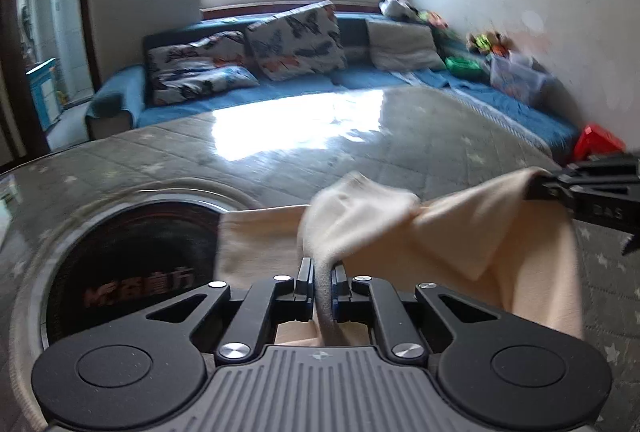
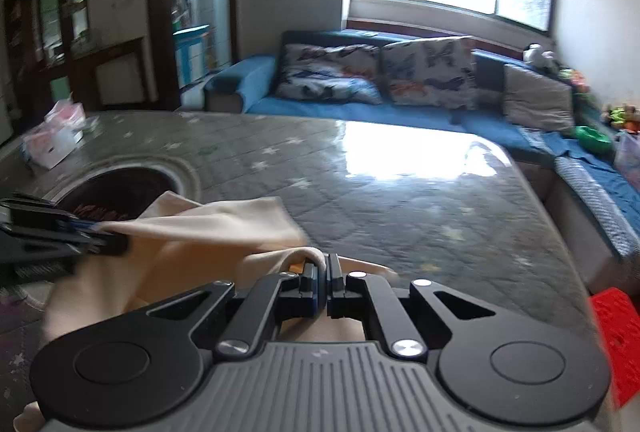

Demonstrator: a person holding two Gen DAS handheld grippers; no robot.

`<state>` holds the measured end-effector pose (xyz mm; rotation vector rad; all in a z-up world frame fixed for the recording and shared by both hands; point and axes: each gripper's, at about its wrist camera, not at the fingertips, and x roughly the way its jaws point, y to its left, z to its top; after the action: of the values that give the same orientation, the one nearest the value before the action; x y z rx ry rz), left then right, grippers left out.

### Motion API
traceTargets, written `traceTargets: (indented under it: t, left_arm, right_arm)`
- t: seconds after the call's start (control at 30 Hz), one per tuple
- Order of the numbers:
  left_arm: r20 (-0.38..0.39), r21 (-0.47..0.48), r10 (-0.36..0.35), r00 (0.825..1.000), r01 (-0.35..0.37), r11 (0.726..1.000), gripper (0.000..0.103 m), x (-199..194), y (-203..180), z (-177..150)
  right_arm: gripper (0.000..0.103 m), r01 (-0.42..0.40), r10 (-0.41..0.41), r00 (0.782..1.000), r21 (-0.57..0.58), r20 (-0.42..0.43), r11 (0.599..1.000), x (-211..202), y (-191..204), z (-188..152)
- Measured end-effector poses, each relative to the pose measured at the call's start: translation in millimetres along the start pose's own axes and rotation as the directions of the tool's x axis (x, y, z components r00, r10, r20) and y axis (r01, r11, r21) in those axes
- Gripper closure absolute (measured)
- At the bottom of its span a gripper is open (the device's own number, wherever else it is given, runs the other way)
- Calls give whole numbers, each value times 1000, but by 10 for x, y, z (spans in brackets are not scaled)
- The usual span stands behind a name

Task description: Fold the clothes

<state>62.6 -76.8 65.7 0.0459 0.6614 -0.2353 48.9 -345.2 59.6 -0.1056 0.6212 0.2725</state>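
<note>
A cream-coloured garment [image 1: 400, 228] hangs stretched between both grippers above the grey quilted table [image 1: 280, 151]. My left gripper [image 1: 323, 282] is shut on a folded edge of it, the fabric bunched between the pads. The right gripper [image 1: 548, 187] appears at the right edge of the left wrist view, pinching the garment's far corner. In the right wrist view my right gripper [image 2: 325, 282] is shut on the cream garment [image 2: 208, 232], and the left gripper [image 2: 100, 236] holds the other end at the left. The lower part of the cloth is hidden behind the gripper bodies.
A round black inset [image 1: 132, 264] with red lettering sits in the table under the cloth. A tissue pack [image 2: 52, 139] lies at the table's far left. Beyond is a blue sofa [image 1: 280, 87] with patterned cushions, toys, and a red plastic stool [image 2: 616, 336] to the right.
</note>
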Motion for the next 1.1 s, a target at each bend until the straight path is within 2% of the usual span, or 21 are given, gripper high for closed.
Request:
traceTargets:
  t: [0.13,0.37,0.47,0.63,0.67,0.73,0.77,0.83,0.9,0.93,1.0,1.03,1.07,1.1]
  left_arm:
    - [49,-42,35,998,-33,999,95,-326,193,-84]
    - [57,-172,110,992,-99,980,95,-906,613,-451]
    - [56,-227,142,988,-126,966,95,-1155,793,-610]
    - [-32,-284,194,980,-195,939,95,-1248,994,-928]
    - [-48,-293,205,978,-210,933,95,-1259,1031,-972]
    - [-51,-297,205,977,-211,931,94,-1312,1057,-1064]
    - [-43,-292,201,979,-205,934,94,-1321,1038,-1057]
    - [-27,-281,191,981,-190,941,93,-1334,991,-1028]
    - [-10,-269,180,984,-176,947,91,-1347,945,-999]
    - [-9,-260,171,985,-167,951,89,-1306,902,-972]
    - [-11,-240,150,989,-148,959,76,-1211,810,-916]
    - [-12,-231,140,990,-139,963,69,-1163,765,-888]
    - [-13,-221,130,991,-130,967,58,-1115,719,-860]
    - [-10,-205,121,993,-121,971,56,-1073,664,-843]
  right_arm:
    - [100,47,-49,998,37,41,998,-317,-175,-91]
    - [100,146,-155,985,115,73,983,-826,-496,-339]
    - [100,187,-197,979,155,55,970,-989,-621,-529]
    - [99,256,-251,967,232,-51,939,-950,-813,-897]
    - [96,269,-258,963,244,-75,932,-932,-856,-964]
    - [84,295,-277,955,267,-104,917,-939,-926,-1086]
    - [75,308,-286,951,278,-117,910,-948,-957,-1142]
    - [72,325,-302,945,301,-122,896,-998,-1005,-1205]
    - [61,329,-305,944,305,-124,894,-1027,-1019,-1235]
    - [61,325,-303,946,286,-120,902,-1026,-988,-1225]
    - [56,316,-297,948,247,-113,916,-1023,-925,-1205]
    - [52,313,-295,949,227,-109,922,-1017,-891,-1194]
    - [43,312,-296,949,206,-106,927,-992,-848,-1178]
    - [41,312,-297,949,184,-102,932,-968,-805,-1162]
